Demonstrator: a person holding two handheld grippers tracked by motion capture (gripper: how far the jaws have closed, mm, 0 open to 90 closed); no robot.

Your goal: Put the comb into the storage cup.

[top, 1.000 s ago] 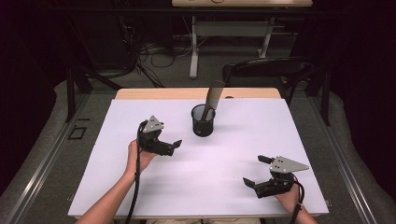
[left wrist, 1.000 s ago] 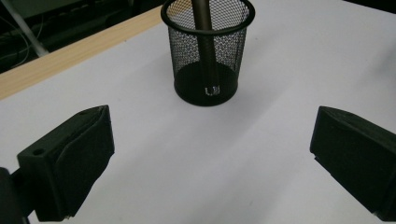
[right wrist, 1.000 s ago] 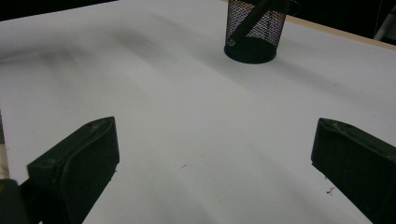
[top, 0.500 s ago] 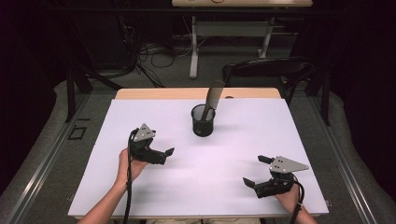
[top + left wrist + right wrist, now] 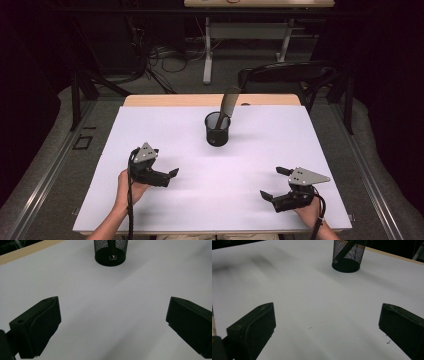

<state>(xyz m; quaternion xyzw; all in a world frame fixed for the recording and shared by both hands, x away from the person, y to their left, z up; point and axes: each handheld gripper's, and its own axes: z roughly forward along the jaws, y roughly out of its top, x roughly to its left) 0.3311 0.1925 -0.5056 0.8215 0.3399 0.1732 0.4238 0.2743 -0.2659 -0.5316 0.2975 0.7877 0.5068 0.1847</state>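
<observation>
Though upright — black mesh cup (image 5: 217,129), comb (image 5: 228,102) aslant

Mesh cup (image 5: 217,130) stands at table (image 5: 300,145) centre-back, w/ comb (image 5: 228,103) leaning in it. Left gripper (image 5: 162,175) front-left, right gripper (image 5: 272,184) front-right, well apart.

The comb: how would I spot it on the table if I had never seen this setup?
Find the white table and look at its far middle, where a black mesh cup stands alone. The comb is the flat grey piece standing in that cup, leaning toward the far right and poking above its rim; nothing else is in the cup.
</observation>
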